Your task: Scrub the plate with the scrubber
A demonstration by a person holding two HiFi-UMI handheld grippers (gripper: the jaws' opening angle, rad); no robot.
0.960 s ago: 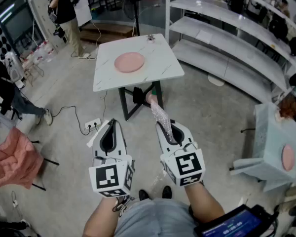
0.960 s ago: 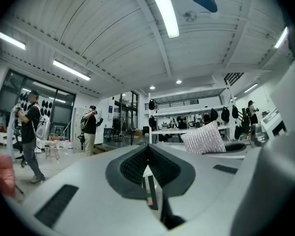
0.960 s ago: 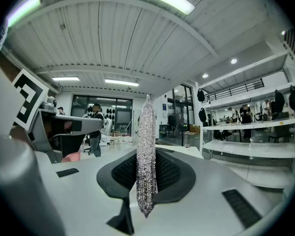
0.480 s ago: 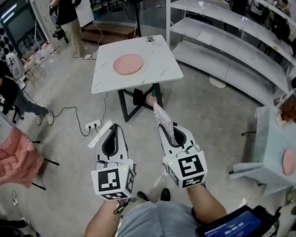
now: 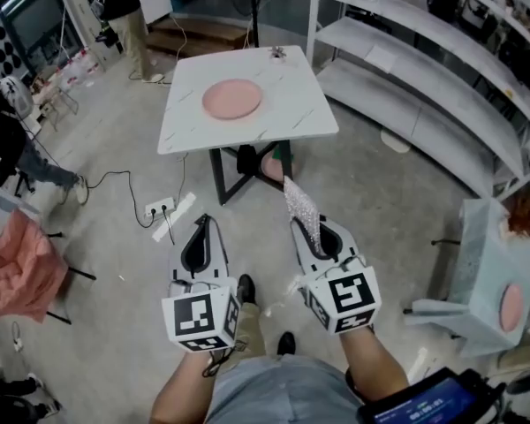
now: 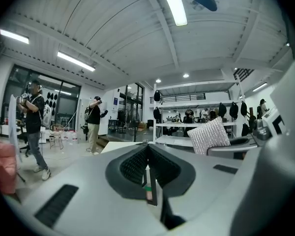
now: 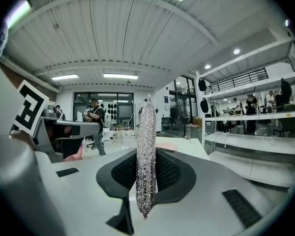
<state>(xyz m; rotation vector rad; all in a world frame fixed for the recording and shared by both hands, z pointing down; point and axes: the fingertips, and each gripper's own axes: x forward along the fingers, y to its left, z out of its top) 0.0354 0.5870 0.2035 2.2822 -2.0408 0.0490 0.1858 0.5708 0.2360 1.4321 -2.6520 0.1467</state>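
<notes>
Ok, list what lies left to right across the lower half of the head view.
pink cloth → left hand-held gripper, shut and empty → right hand-held gripper, shut on the scrubber → grey side table with a pink plate

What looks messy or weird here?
Nothing really odd. The pink plate lies flat on the table, and nothing is spilled or broken. The right gripper is clamped on the sparkly scrubber, away from the table. The only untidy bit is a power strip with its cable loose on the floor beside the table.
</notes>
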